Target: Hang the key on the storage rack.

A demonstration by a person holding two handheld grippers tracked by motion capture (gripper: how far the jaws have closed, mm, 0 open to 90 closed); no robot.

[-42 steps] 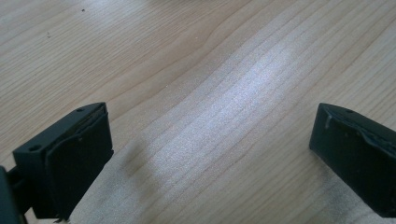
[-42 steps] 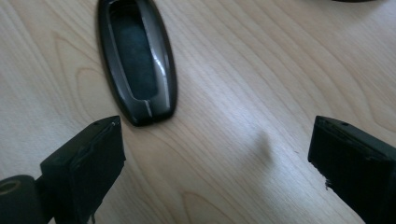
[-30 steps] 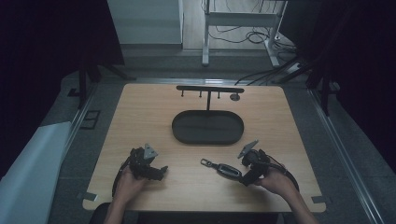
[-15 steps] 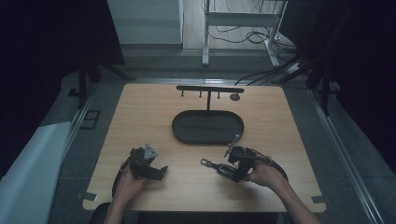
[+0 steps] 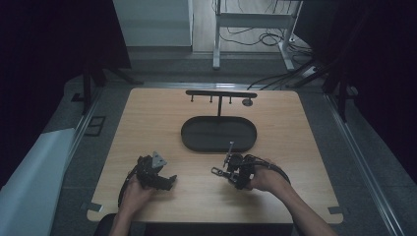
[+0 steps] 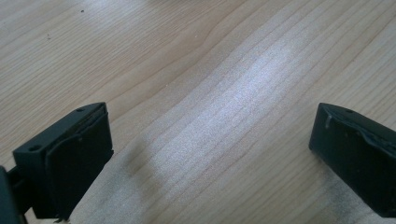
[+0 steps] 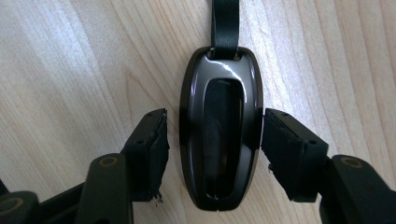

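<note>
Two claws work a wooden tabletop point(image 5: 295, 128), and the job looks barely begun — the right claw point(image 7: 215, 140) sits low over a dark key fob point(image 7: 220, 140), its jaws apart and flanking the fob's sides at 9 and 3 o'clock, the right pad at or nearly on the shell, the left just short of it. The fob lies flat on the wood, its black strap point(image 7: 225, 23) running off toward 12 o'clock. Nothing is gripped or lifted yet; closing, raising and carrying the fob appear to remain. Seen from above, the fob rests at the tabletop's 5 o'clock, near the dark oval tray point(image 5: 196, 140) — beyond which stands a hook rack point(image 5: 221, 94). The left claw point(image 6: 210, 154) waits wide open over bare wood at 7 o'clock.
</note>
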